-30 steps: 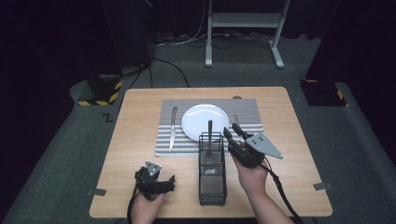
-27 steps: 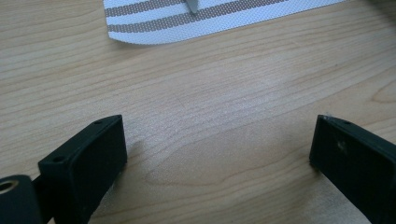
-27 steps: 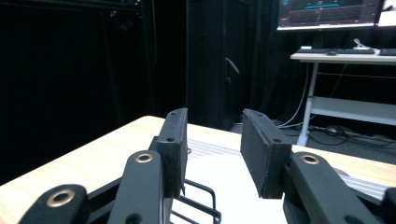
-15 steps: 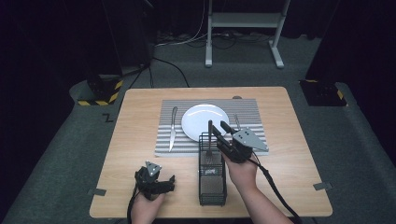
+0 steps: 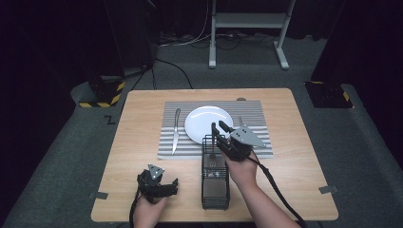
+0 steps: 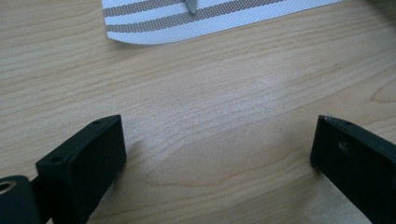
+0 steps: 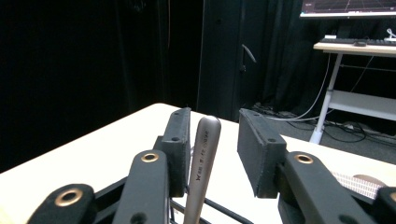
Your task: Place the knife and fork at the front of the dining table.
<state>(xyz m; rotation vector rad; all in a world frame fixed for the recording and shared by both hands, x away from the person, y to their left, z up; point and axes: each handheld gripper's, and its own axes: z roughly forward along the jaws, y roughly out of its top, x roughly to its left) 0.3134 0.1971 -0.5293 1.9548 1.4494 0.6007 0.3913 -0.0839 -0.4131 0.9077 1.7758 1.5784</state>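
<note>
A: Where's the handle?
B: Between the right claw's jaws, against one, standing in the rack. They've been closing, not clamped.
A: Left claw?
B: Apart, over the table.

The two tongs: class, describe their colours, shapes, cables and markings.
Both tongs, left and right, are black with flat rectangular jaws. Brass-coloured rivets dot the right one's arms. Each carries a grey three-cornered plate on top and trails a black cable. No sleeves reach the forearms.

Right gripper fingers closing (gap remains); left gripper resting, fingers wide
</note>
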